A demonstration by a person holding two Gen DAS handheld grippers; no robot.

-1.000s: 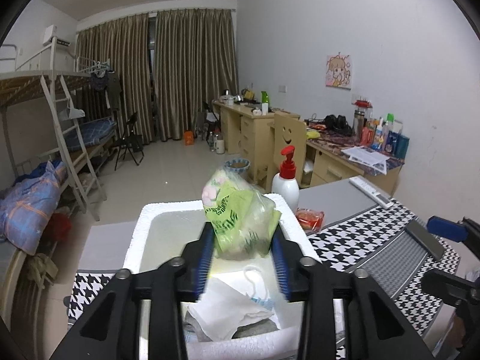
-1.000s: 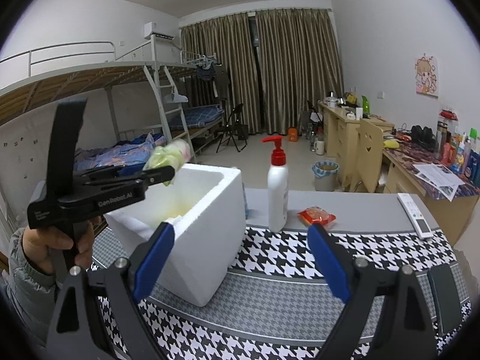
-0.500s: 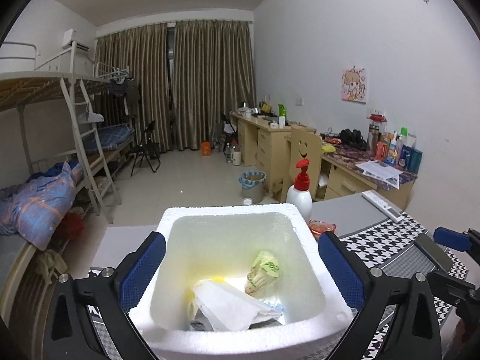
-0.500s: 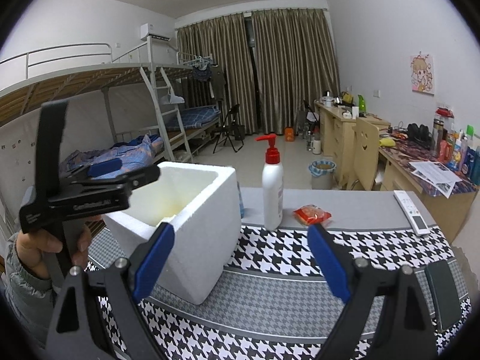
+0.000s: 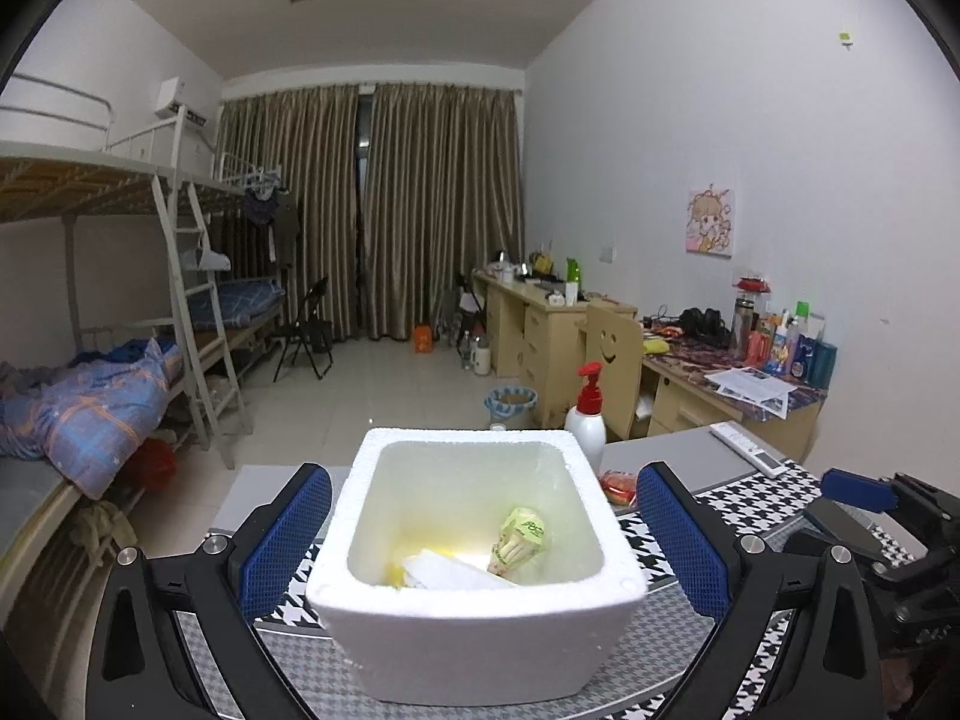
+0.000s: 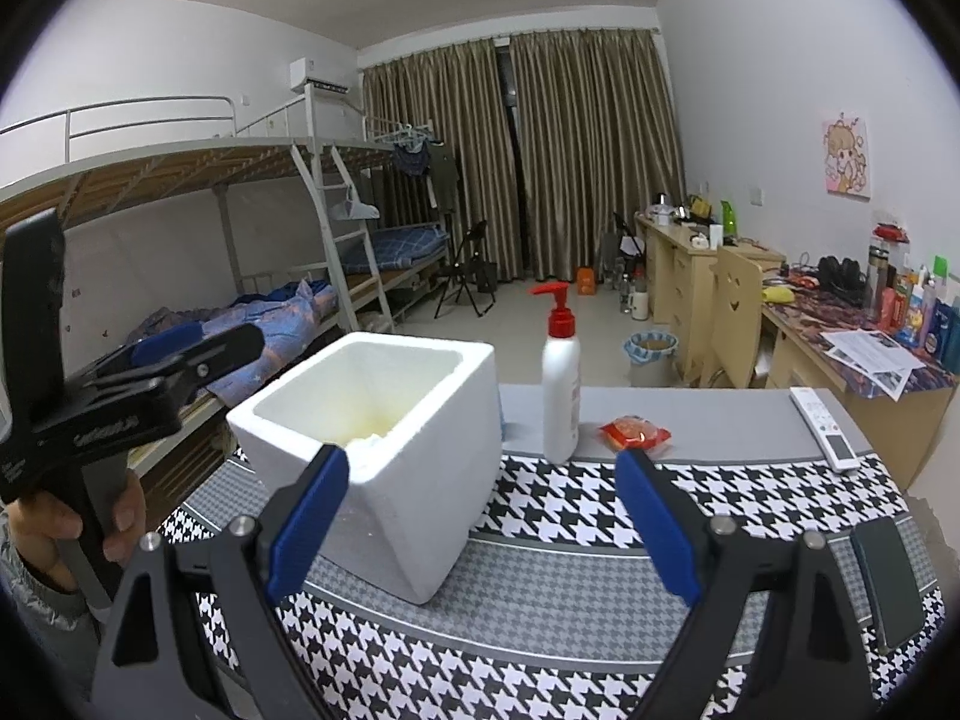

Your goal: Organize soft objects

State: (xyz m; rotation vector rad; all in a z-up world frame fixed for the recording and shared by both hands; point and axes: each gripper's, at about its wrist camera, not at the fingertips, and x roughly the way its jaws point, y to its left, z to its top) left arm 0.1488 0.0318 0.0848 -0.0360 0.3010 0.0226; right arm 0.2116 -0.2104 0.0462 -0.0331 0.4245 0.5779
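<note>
A white foam box stands on the houndstooth table cloth, seen from the side as the foam box in the right wrist view. Inside it lie a green-printed plastic packet and white tissue packs. My left gripper is open wide, its blue pads on either side of the box's near wall, holding nothing. My right gripper is open and empty, low over the cloth to the right of the box. A small red snack packet lies beyond it on the grey table.
A white pump bottle with a red top stands just right of the box. A white remote and a dark phone lie at the right. A person's hand holds the left gripper at the far left.
The left gripper opened and let the green packet drop into the foam box, then drew back and rose a little. The right gripper stayed put.
</note>
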